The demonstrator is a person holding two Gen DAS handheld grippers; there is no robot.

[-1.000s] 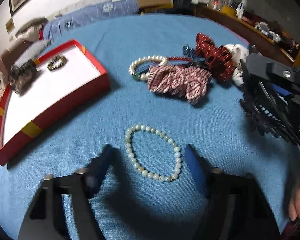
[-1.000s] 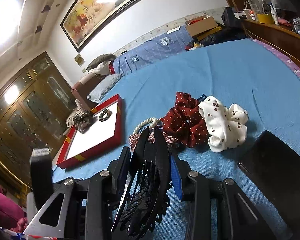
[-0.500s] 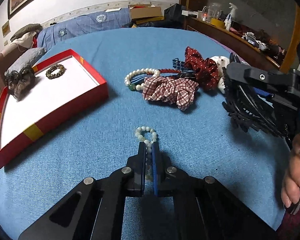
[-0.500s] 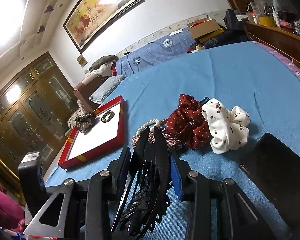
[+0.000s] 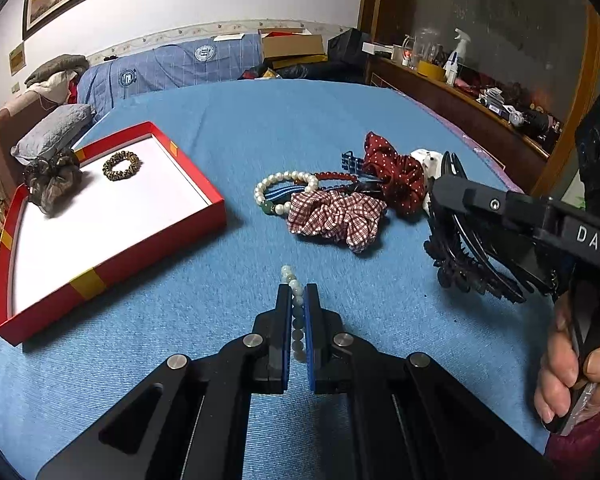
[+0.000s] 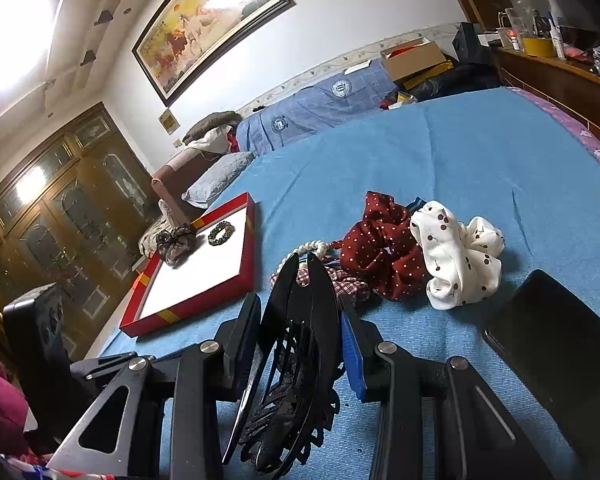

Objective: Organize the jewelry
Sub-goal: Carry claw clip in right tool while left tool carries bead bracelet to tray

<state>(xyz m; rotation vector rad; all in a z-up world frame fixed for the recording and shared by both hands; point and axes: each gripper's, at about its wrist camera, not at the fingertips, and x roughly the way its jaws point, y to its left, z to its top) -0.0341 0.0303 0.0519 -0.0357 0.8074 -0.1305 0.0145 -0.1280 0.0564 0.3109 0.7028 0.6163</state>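
My left gripper is shut on a pale bead bracelet, pinched flat between the fingers and lifted off the blue bedspread. My right gripper is shut on a black hair claw clip; the clip also shows in the left wrist view, at the right. A red tray with a white floor lies to the left and holds a brown scrunchie and a dark beaded ring. A pile with a pearl bracelet, plaid scrunchie and red dotted scrunchie lies ahead.
A white cherry-print scrunchie lies right of the red one. A black phone lies on the bed at the right. Pillows and folded bedding line the far edge. A wooden shelf with bottles stands at the right.
My left gripper closed around the pale bead bracelet and lifted it off the bedspread. My right gripper kept hold of the black claw clip and barely moved.
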